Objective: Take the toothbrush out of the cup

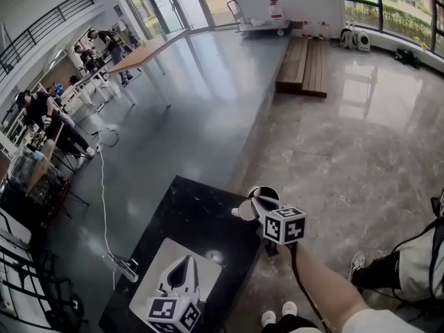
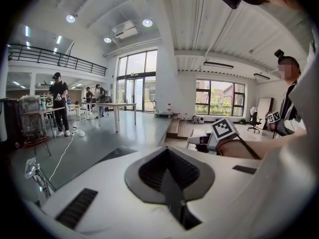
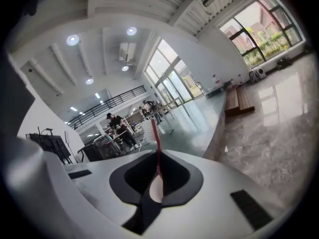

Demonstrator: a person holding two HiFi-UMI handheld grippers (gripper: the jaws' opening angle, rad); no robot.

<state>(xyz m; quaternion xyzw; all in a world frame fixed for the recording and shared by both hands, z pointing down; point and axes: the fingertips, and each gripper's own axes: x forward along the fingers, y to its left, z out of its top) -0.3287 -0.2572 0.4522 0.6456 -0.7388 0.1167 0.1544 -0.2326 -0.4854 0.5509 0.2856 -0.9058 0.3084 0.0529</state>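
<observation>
The left gripper (image 1: 187,261) is held nearest, low over the near end of the black desk (image 1: 184,210). Its fingers are pressed together with nothing between them, as is seen in the left gripper view (image 2: 168,178). Black-and-white square markers are carried on its cube; no words are printed there.

Further out, at the desk's far right corner, the right gripper (image 1: 251,207) is held on a bare forearm (image 1: 326,283), and its cube bears the same kind of markers. Its fingers (image 3: 155,184) are closed on the toothbrush (image 3: 157,152). The pale handle end is pinched between them, while the red stem and white bristles stand free in front of them, pointing away. The dark cup (image 1: 268,193) is seen just beyond these fingers. Whether it rests on the desk or is touched by the fingers cannot be told.

Past the fingers, polished grey floor (image 1: 194,96) and marbled tile are spread out, with a wooden platform (image 1: 303,64) well beyond. Farther off to the left, long tables (image 1: 142,53) with people (image 1: 38,109) are seen.
</observation>
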